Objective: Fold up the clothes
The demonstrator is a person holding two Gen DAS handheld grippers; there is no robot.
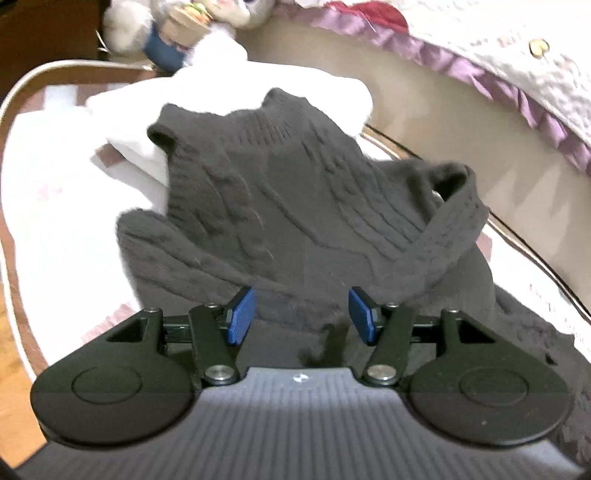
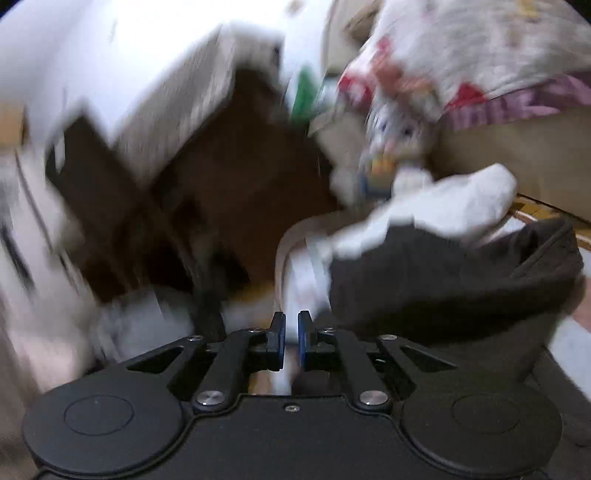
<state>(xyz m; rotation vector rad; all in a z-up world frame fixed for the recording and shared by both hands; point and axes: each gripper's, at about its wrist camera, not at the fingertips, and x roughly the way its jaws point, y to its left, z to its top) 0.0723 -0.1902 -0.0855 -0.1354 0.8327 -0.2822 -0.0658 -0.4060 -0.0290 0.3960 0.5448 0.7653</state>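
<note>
Sweater [image 1: 295, 206] lies just beyond the left gripper's [image 1: 301, 314] spread fingers [image 1: 240, 317].

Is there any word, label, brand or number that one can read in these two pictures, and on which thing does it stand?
No readable text in either view.
Left gripper body: one small pale mark, too small to read.
Dark knit sweater: no label showing.
Stuffed toy: coloured patch, blurred.
Right wrist view: blurred by motion; red and green patches on the bedding cannot be read.

One dark sweater [image 1: 295, 206], one white garment [image 1: 229, 96], one plush toy [image 1: 177, 22].
</note>
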